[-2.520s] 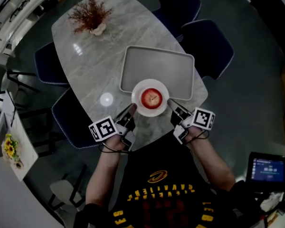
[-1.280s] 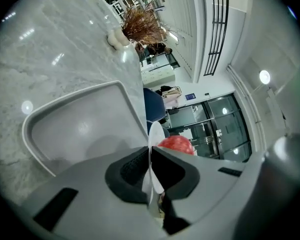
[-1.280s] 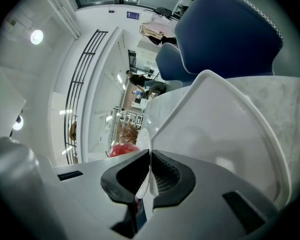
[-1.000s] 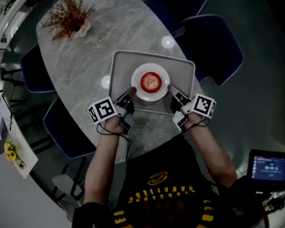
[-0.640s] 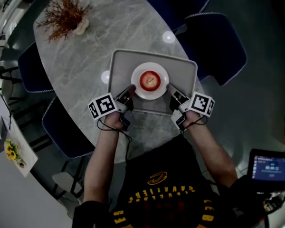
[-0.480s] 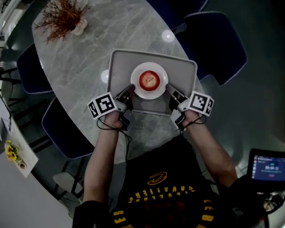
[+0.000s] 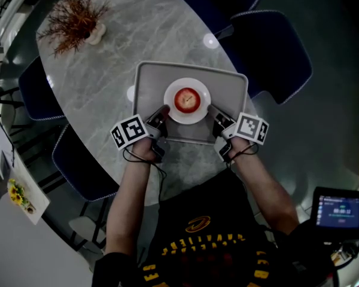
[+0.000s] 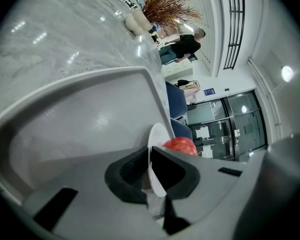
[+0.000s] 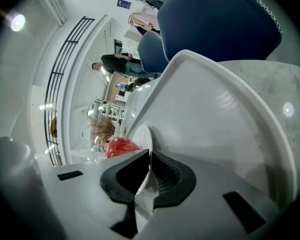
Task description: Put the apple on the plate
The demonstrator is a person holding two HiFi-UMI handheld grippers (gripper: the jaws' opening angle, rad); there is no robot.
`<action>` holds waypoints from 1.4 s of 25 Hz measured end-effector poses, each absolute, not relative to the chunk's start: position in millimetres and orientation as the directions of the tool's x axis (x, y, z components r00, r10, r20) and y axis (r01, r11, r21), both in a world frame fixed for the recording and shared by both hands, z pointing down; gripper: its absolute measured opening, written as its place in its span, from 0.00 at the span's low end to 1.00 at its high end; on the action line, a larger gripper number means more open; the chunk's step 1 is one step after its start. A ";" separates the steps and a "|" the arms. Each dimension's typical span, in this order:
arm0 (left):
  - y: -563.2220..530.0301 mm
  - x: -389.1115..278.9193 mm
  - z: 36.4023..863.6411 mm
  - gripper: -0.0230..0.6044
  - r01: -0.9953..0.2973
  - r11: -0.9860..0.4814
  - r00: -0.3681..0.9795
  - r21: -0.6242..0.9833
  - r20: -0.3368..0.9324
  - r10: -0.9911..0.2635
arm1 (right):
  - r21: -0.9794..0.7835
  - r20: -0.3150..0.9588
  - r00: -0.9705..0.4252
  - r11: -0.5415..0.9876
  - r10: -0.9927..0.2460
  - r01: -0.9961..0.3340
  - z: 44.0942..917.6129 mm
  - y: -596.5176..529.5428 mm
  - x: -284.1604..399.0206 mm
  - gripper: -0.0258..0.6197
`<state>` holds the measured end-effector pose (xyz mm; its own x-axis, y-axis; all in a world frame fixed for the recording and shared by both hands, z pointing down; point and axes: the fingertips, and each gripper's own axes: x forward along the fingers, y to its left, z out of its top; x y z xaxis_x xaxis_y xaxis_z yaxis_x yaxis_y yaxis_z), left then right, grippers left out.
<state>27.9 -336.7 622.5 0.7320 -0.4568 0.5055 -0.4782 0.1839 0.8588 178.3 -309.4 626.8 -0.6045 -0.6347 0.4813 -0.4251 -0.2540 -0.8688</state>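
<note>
Red apple, pale yellowish patch on top, sitting mid-plate between the fingers, left gripper and right gripper fingers narrow, each pinching the rim, grey tray beneath.

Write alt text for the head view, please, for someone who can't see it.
Seen from above, a person's left gripper and right gripper clamp opposite edges of a white plate carrying a red apple, over a grey tray on a marble table.

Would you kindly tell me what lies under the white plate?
The grey tray on the marble table lies under the plate. The plate hides that patch of tray, so contact cannot be seen.
</note>
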 end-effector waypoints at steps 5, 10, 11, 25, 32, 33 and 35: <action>-337.4 29.9 625.8 0.07 -0.507 0.204 0.716 0.838 0.541 -0.442 | -0.863 0.493 -0.602 -0.264 -0.628 -0.431 629.3 -310.4 180.2 0.08; -337.6 26.9 629.7 0.07 -0.550 0.227 0.683 0.804 0.589 -0.433 | -0.855 0.504 -0.603 -0.259 -0.619 -0.449 629.3 -308.5 177.3 0.08; -338.1 26.5 630.2 0.07 -0.561 0.226 0.675 0.796 0.599 -0.431 | -0.852 0.509 -0.602 -0.259 -0.615 -0.455 629.8 -307.8 176.8 0.08; -343.1 20.9 629.7 0.08 -0.695 0.161 0.567 0.701 0.672 -0.476 | -0.773 0.567 -0.542 -0.174 -0.620 -0.610 624.5 -309.8 187.1 0.08; -344.1 7.7 604.5 0.08 -0.780 0.049 0.488 0.623 0.657 -0.575 | -0.621 0.542 -0.498 0.076 -0.677 -0.780 588.7 -315.2 185.4 0.08; -344.5 6.4 600.4 0.08 -0.793 0.032 0.477 0.608 0.653 -0.588 | -0.608 0.534 -0.506 0.109 -0.677 -0.786 584.4 -315.5 182.8 0.08; -344.1 5.4 590.9 0.08 -0.821 -0.016 0.461 0.571 0.646 -0.609 | -0.591 0.516 -0.529 0.167 -0.673 -0.789 576.9 -315.6 177.5 0.08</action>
